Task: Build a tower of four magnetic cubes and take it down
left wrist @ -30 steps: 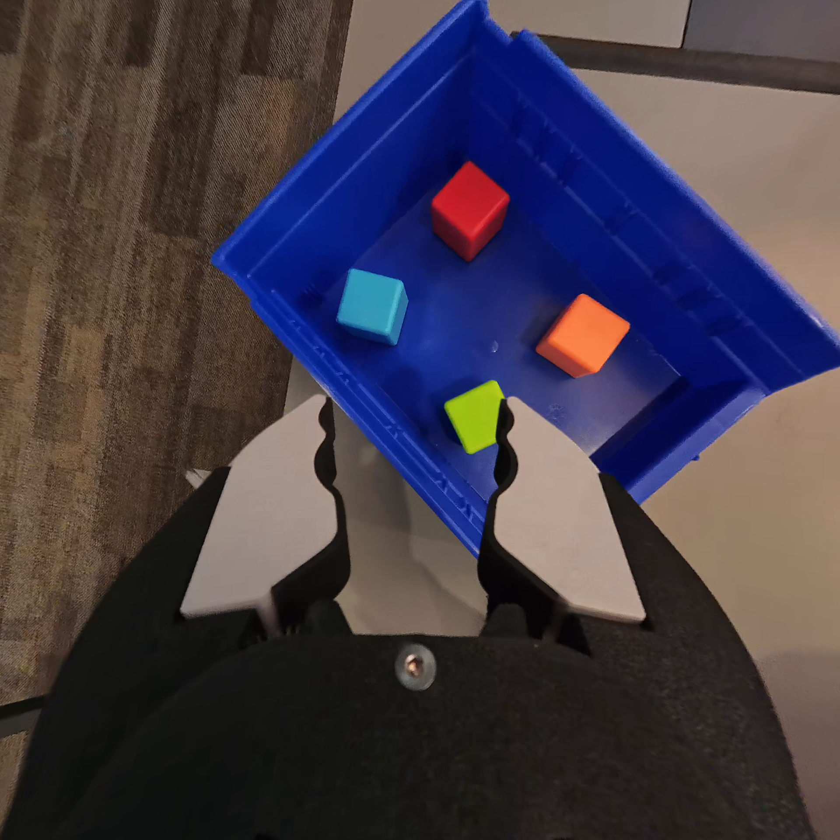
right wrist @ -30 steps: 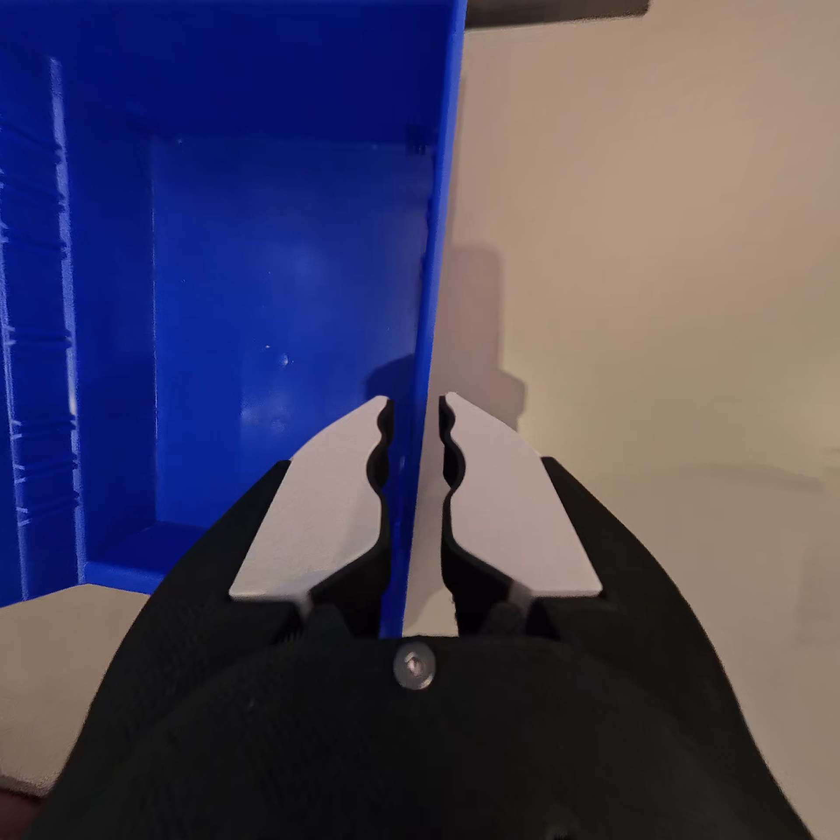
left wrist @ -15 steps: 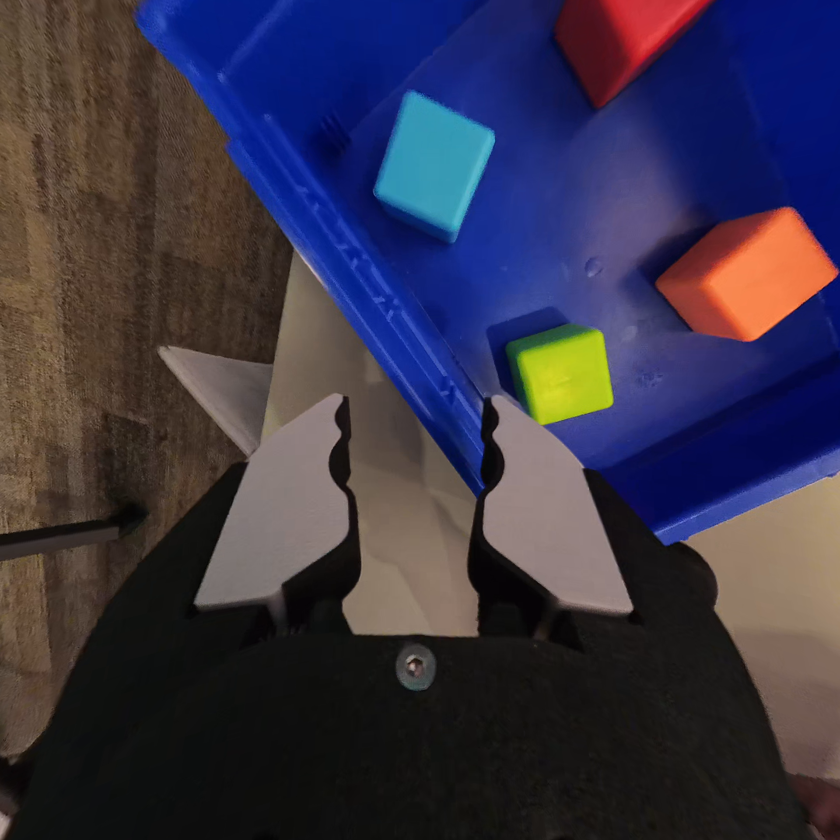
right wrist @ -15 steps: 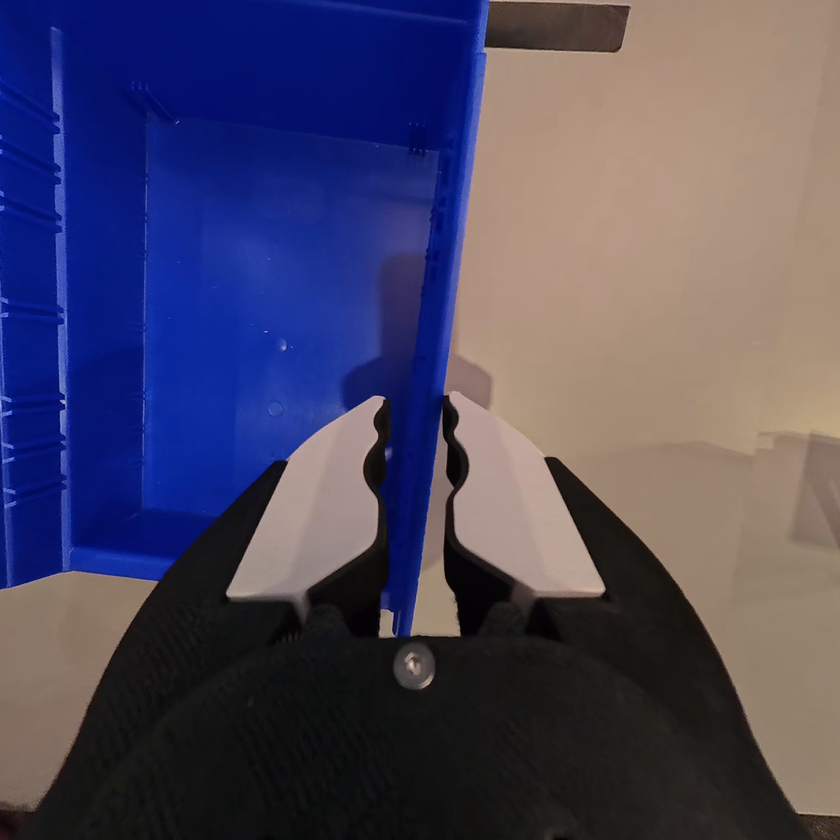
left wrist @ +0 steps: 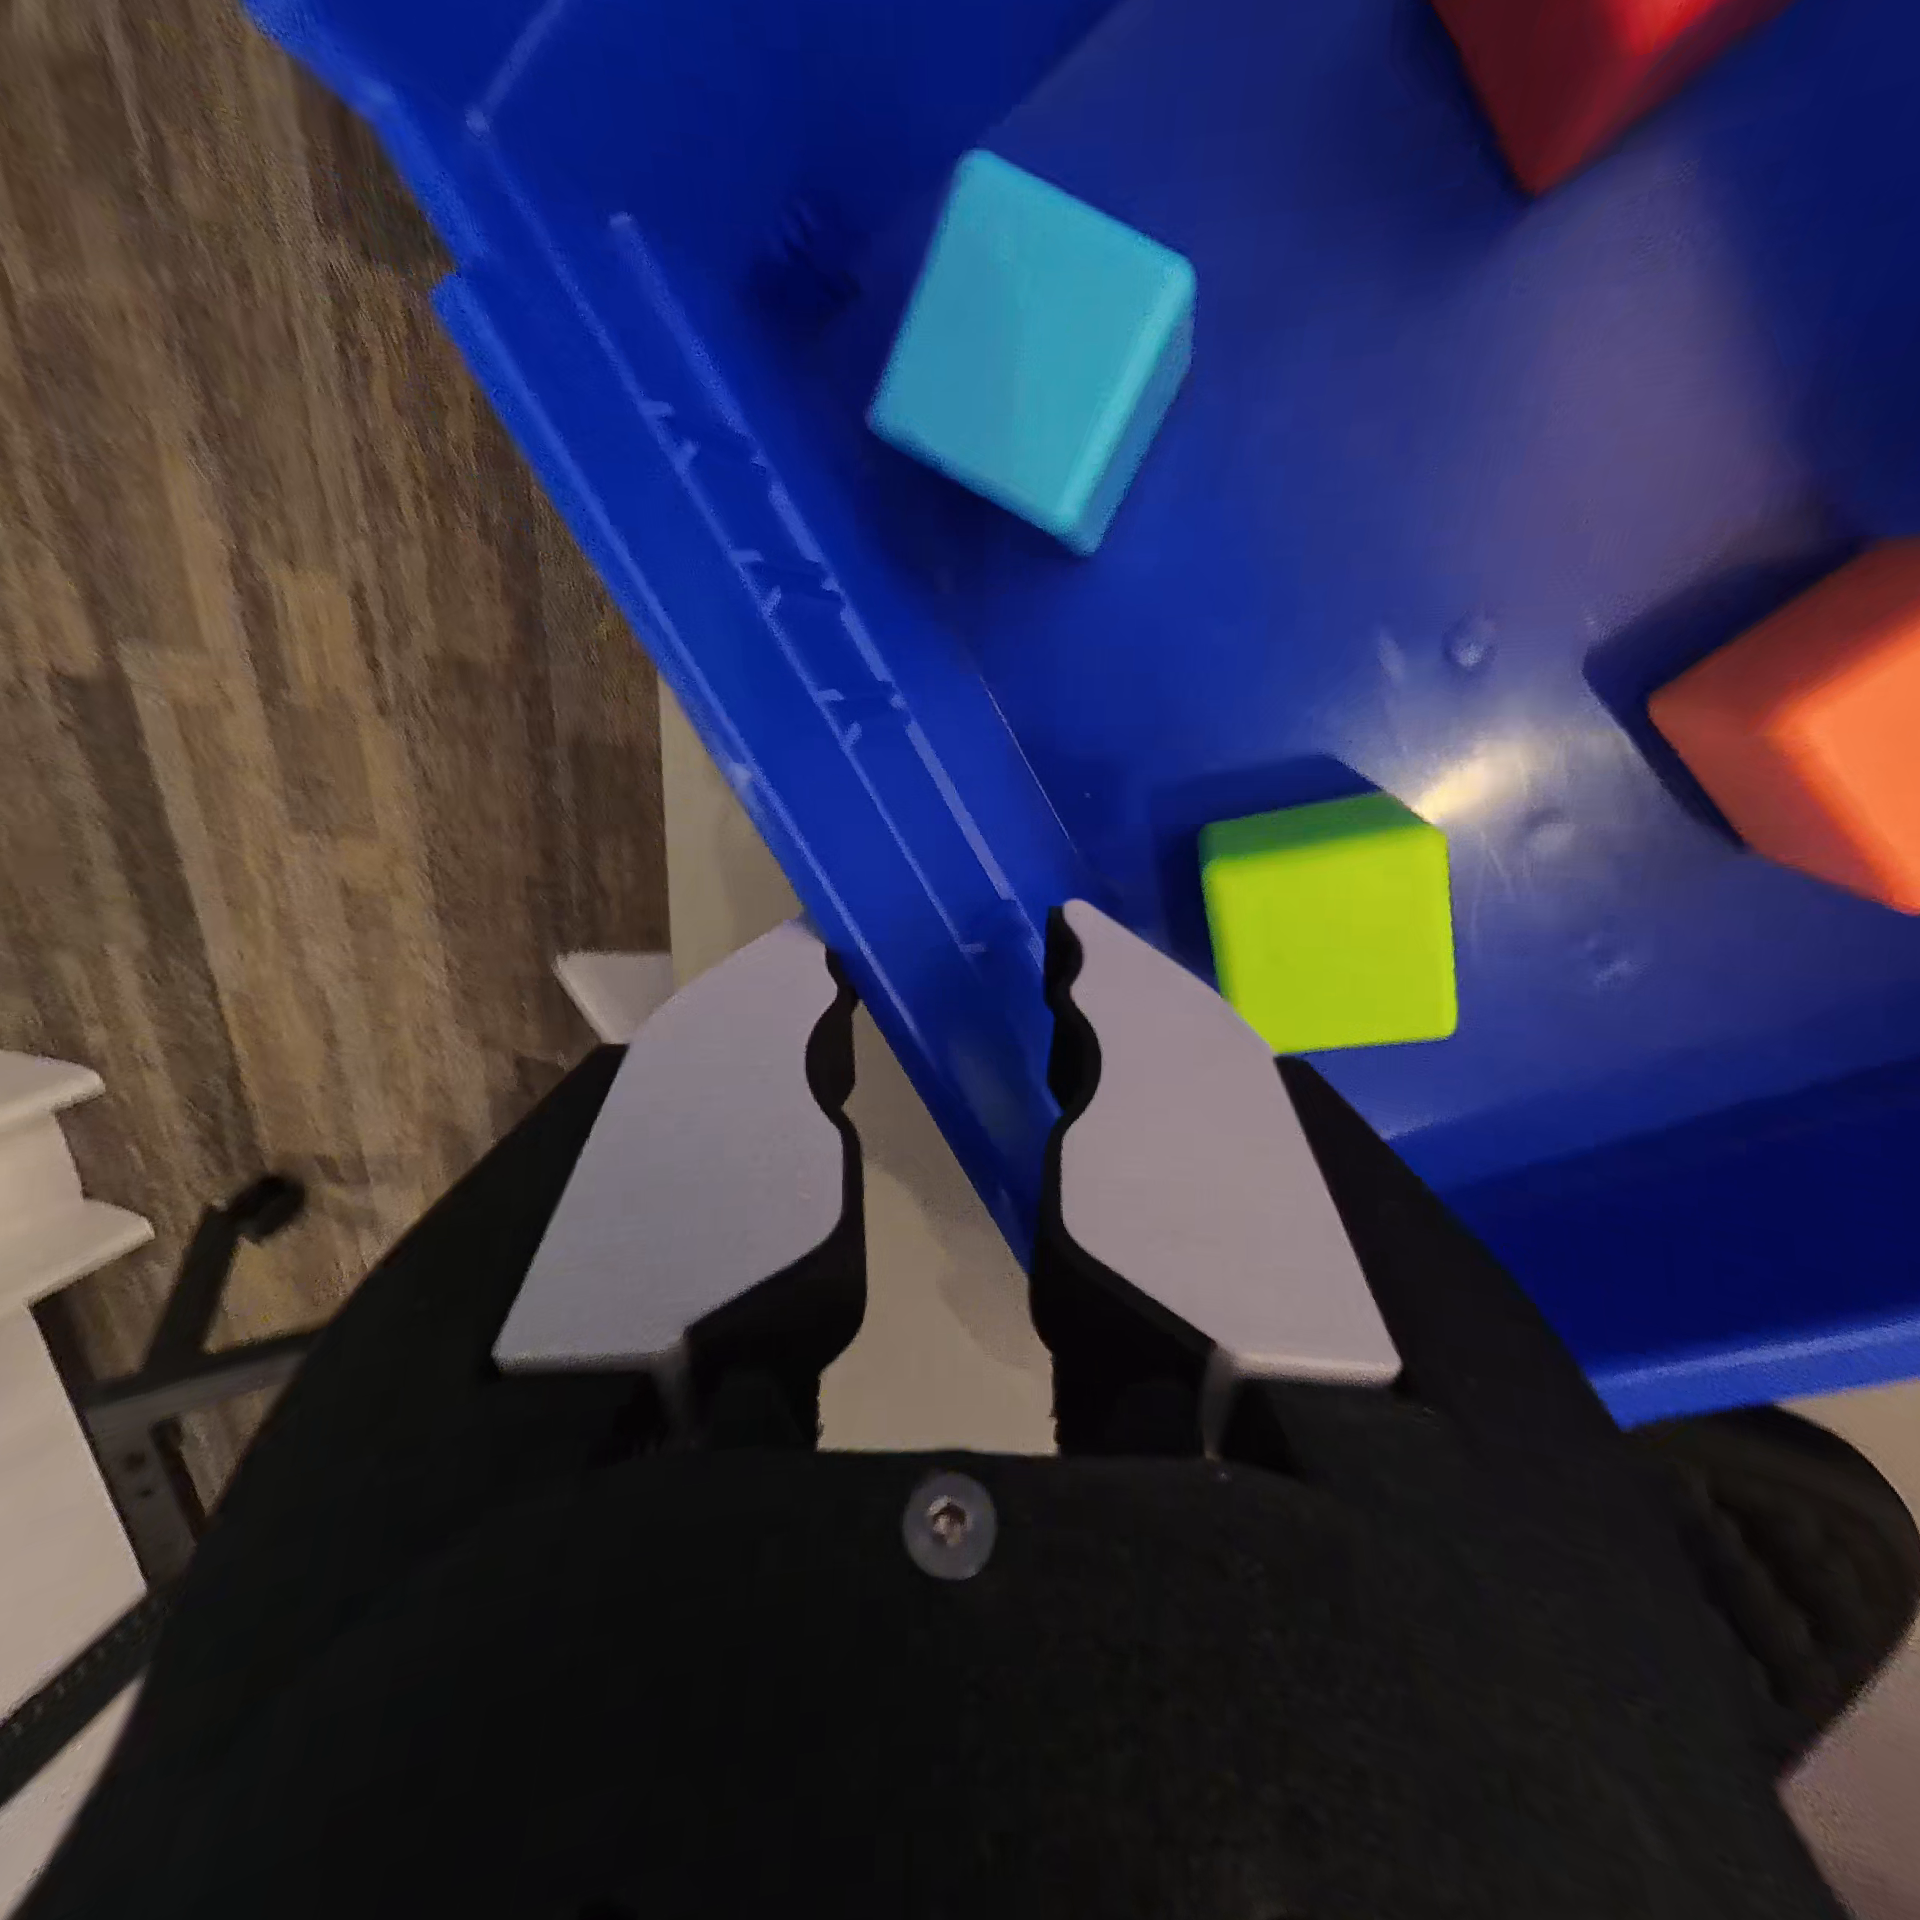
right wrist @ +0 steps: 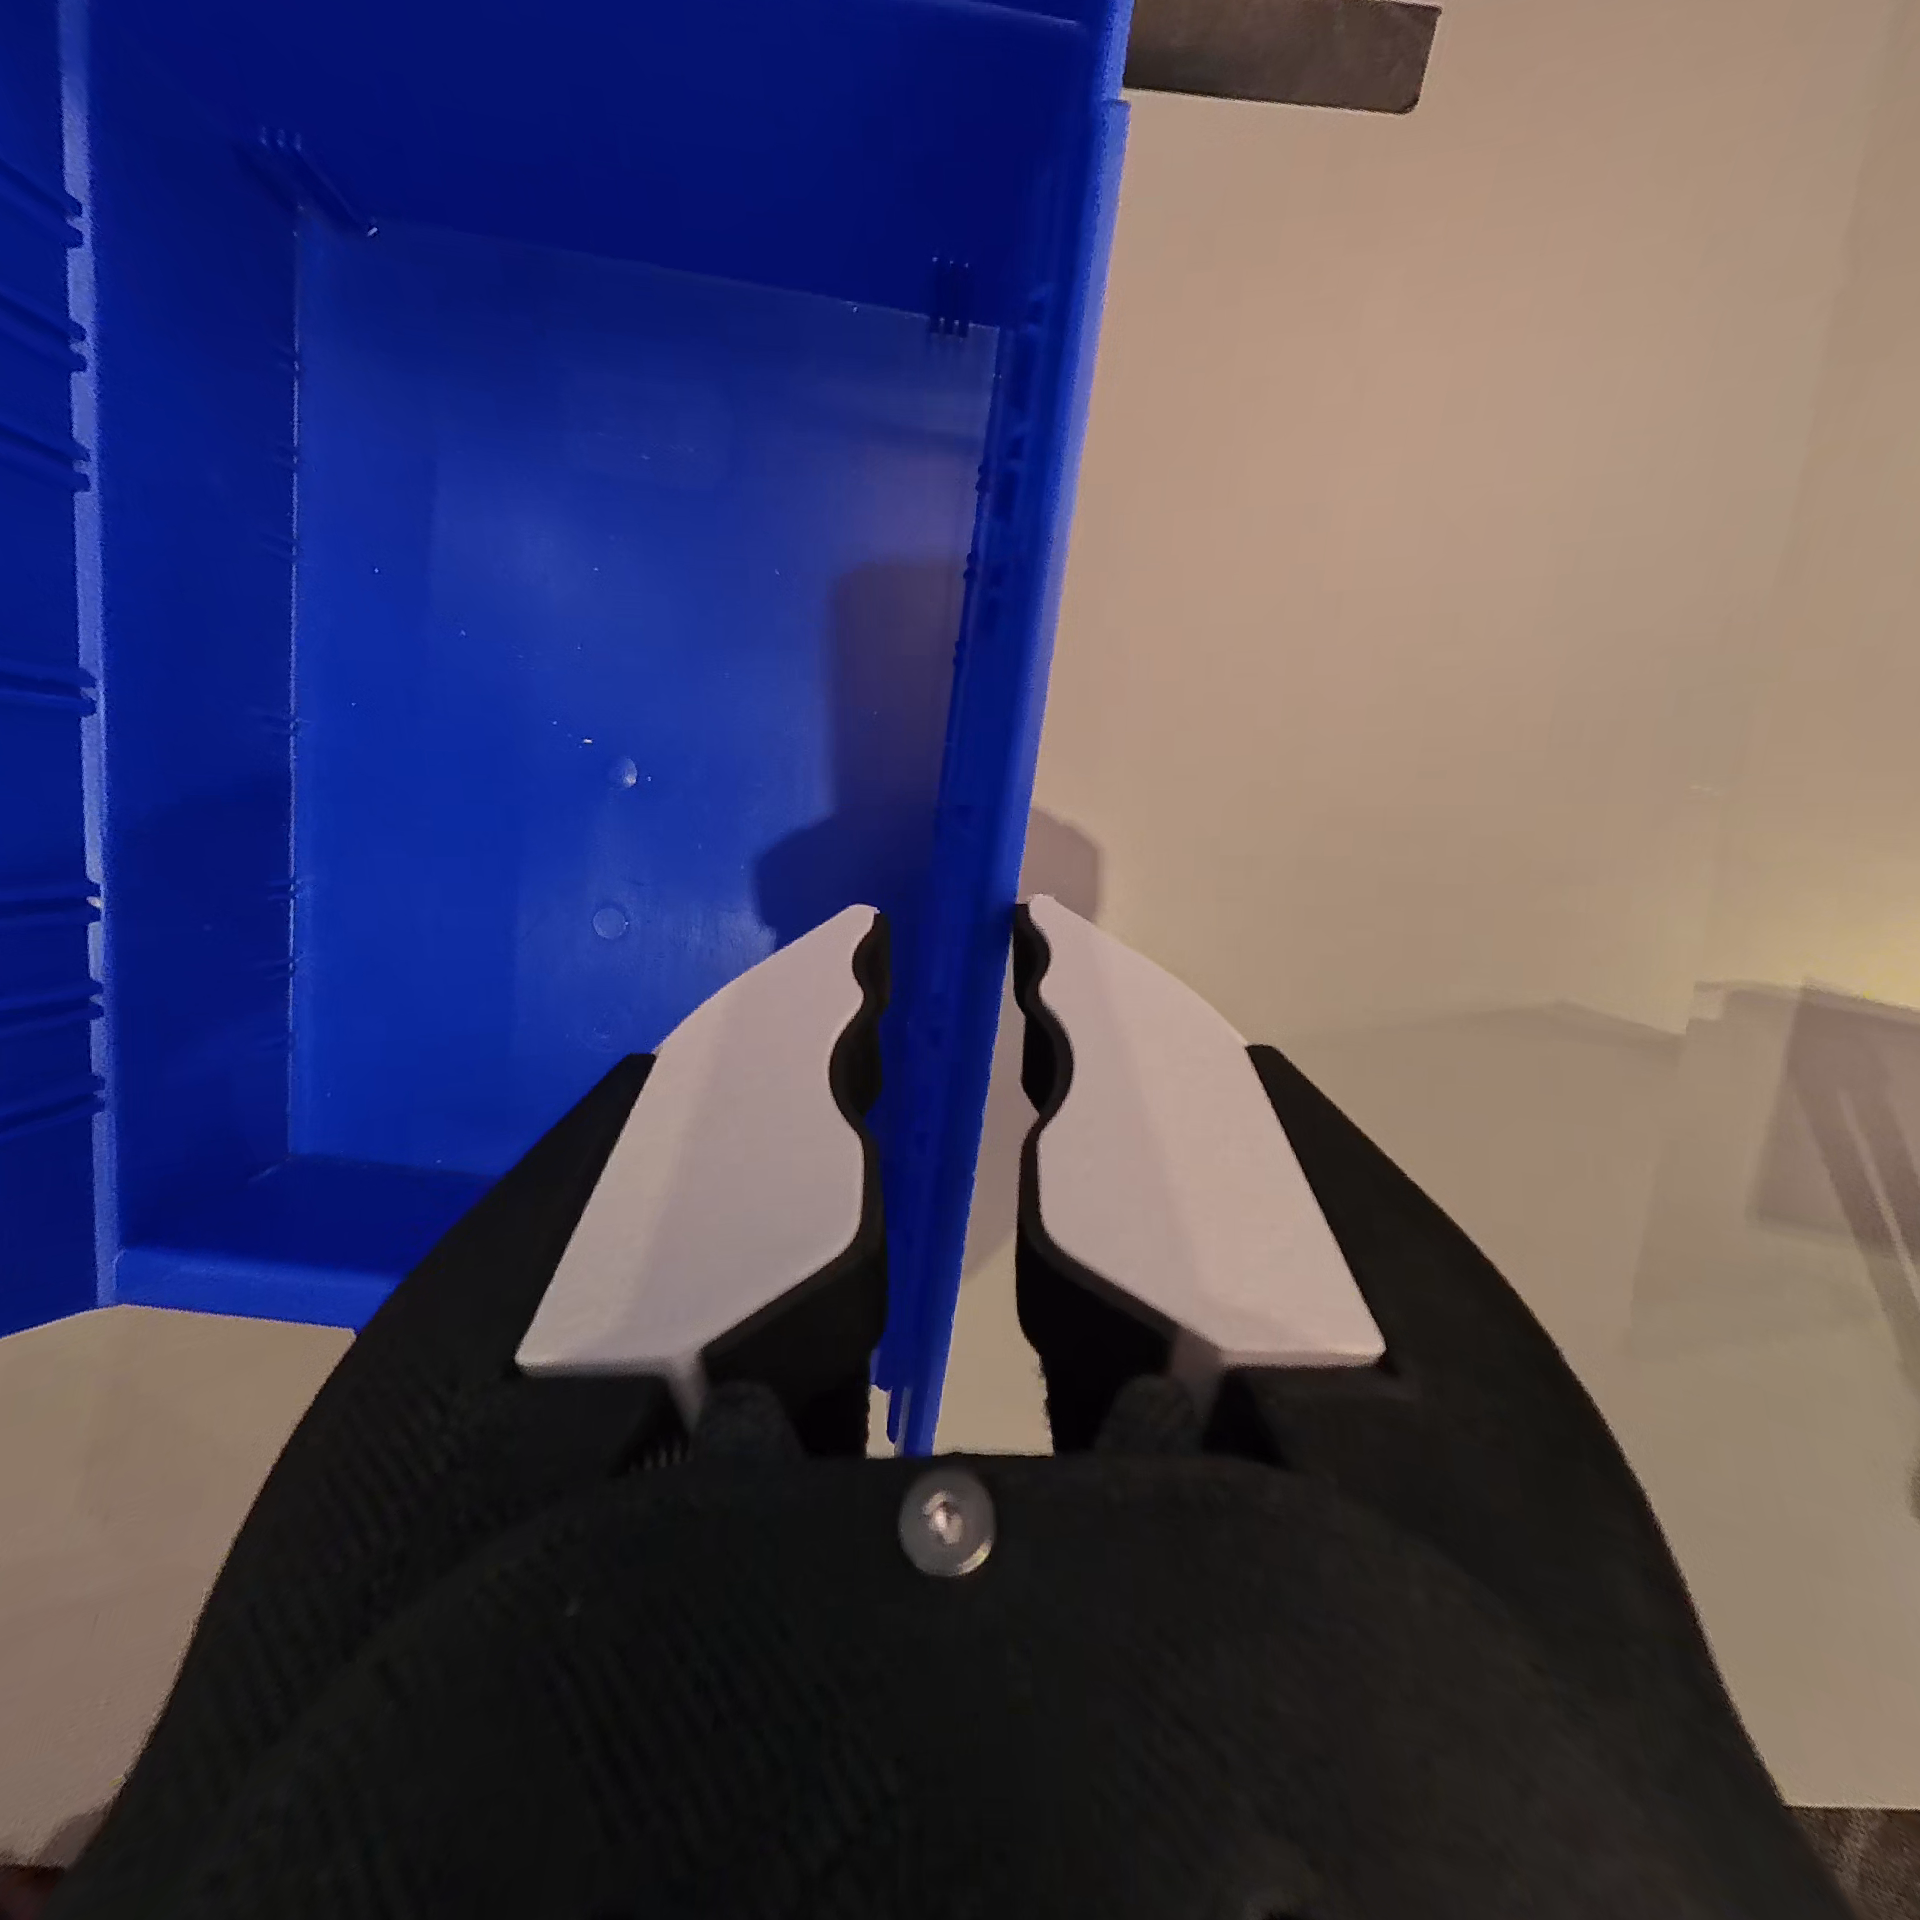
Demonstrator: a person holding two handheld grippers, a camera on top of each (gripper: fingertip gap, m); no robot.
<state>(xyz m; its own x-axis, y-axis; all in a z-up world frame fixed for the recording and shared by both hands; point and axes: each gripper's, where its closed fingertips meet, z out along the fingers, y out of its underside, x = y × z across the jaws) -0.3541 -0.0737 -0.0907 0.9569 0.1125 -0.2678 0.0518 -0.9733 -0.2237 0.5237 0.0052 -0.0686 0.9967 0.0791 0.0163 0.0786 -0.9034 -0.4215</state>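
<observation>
In the left wrist view a blue bin (left wrist: pixel 727 582) holds four cubes: cyan (left wrist: pixel 1029 343), lime green (left wrist: pixel 1330 925), orange (left wrist: pixel 1808 748) and red (left wrist: pixel 1590 73), all apart on its floor. My left gripper (left wrist: pixel 940 930) straddles this bin's near side wall, with one finger outside and one inside next to the green cube, and both press on the wall. In the right wrist view a second blue bin (right wrist: pixel 582 665) is empty. My right gripper (right wrist: pixel 945 925) is shut on its right side wall (right wrist: pixel 1029 582).
Both bins stand on a beige table (right wrist: pixel 1455 623). Brown patterned carpet (left wrist: pixel 239 623) lies beyond the table's left edge. White furniture (left wrist: pixel 42 1195) and a black rod (left wrist: pixel 197 1309) show at the lower left. A dark bar (right wrist: pixel 1278 52) lies at the table's far side. The grippers' ends are close to 90 cm from one another. The dark bar (right wrist: pixel 1278 52) sits 25 cm or so from the ends of my right fingers.
My left gripper has moved in over the bin's wall and its jaws have narrowed onto it. The right gripper has kept its hold on the empty bin's wall, and the view has shifted slightly.
</observation>
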